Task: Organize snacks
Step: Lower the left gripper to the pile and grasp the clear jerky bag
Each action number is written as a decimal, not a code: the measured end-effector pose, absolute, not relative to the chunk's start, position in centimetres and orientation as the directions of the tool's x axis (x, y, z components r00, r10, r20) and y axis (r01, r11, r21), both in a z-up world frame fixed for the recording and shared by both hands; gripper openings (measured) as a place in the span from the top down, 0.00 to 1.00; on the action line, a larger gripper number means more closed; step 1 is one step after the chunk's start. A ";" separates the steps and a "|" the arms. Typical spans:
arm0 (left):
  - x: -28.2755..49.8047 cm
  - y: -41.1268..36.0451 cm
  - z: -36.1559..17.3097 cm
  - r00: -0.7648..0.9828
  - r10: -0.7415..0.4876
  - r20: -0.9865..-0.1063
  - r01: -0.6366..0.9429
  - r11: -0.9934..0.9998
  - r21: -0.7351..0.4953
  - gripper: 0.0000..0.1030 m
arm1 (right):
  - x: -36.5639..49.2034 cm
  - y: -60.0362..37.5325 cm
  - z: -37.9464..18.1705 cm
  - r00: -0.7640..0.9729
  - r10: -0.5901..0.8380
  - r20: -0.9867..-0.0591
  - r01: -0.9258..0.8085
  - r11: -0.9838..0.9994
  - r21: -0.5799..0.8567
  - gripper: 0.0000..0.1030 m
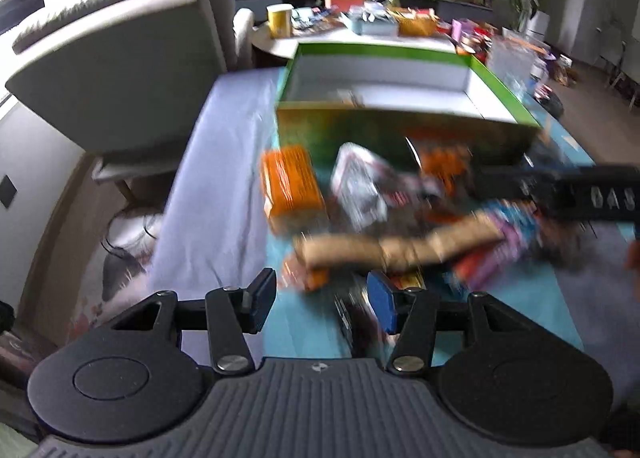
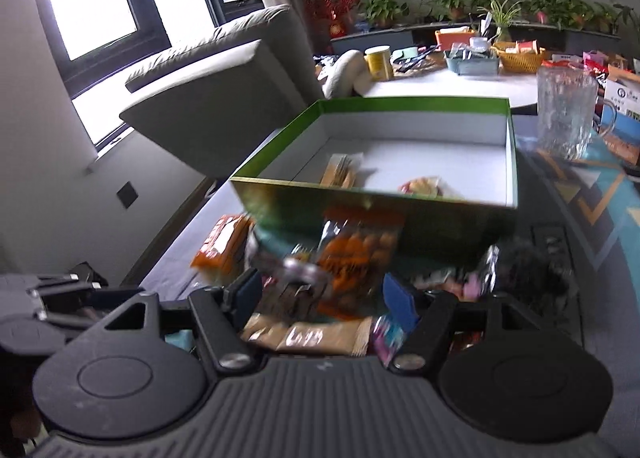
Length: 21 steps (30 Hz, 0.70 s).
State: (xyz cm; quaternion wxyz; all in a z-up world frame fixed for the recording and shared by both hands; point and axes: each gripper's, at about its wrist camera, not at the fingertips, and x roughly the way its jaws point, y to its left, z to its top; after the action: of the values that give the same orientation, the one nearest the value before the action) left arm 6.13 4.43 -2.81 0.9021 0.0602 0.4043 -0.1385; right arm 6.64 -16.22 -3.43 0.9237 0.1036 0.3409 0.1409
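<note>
Potted plants and a cluttered round side table back a counter (image 2: 608,193) under a patterned teal cloth. On it stands a green box (image 2: 400,213), holding only two small packets at its near wall. Most snacks (image 2: 352,258) lie heaped just before the box, still unsorted; the task appears barely begun. Left tongs (image 1: 322,298) and right tongs (image 2: 324,298) hover half-open over the heap, gripping nothing.
</note>
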 end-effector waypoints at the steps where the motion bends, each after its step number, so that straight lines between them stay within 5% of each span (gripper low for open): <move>1: 5.6 4.4 -3.2 0.621 -0.211 -0.755 0.306 0.952 -0.013 0.53 | 6.4 -16.1 -3.4 0.729 0.325 -0.603 -0.189 0.941 0.280 0.48; 21: 4.3 3.9 -6.6 0.606 -0.201 -0.769 0.280 0.960 -0.031 0.49 | 2.9 -9.9 -4.2 0.667 0.386 -0.637 -0.326 0.920 0.216 0.48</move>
State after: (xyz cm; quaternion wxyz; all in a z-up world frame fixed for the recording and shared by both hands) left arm 4.30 3.93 -6.62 0.8950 0.0463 0.4228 -0.1343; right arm 2.94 -9.87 -4.21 0.9121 0.0418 0.3581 0.1954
